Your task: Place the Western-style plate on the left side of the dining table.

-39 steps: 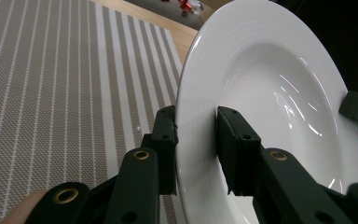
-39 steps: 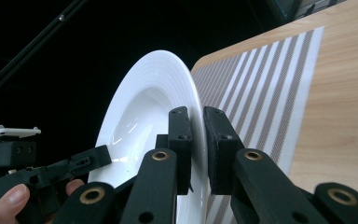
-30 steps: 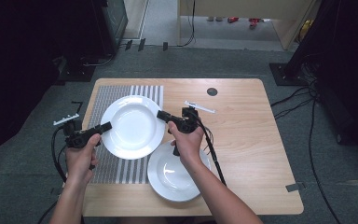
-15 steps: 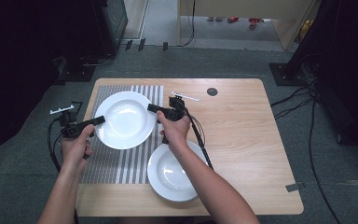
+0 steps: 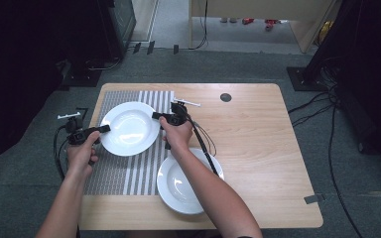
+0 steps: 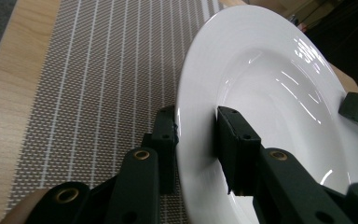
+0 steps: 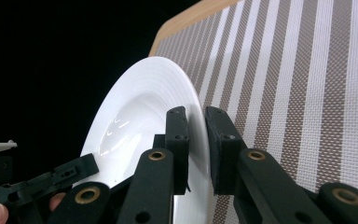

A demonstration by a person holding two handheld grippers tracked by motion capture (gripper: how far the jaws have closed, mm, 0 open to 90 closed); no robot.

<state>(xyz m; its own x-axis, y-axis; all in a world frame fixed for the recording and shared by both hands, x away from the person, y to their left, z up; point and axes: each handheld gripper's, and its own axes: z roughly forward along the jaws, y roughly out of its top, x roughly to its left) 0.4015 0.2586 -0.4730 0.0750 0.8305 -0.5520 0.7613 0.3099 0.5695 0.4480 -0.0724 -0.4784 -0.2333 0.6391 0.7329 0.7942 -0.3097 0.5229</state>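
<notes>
**Plate carried toward the mat's far end**

My left hand-held gripper [image 5: 104, 128] and right hand-held gripper [image 5: 156, 115] each clamp opposite rims of the round white ceramic plate [image 5: 130, 128]. It has travelled from beside the second white plate [image 5: 178, 191] to over the striped woven placemat [image 5: 129, 176] on the bench. Whether it has touched down yet is probably hidden beneath the plate.

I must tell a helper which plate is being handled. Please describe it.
On the wooden table lies a striped placemat. Over its far end is a white plate, gripped at opposite rims by two tools. The other white plate lies untouched nearer the person.
</notes>
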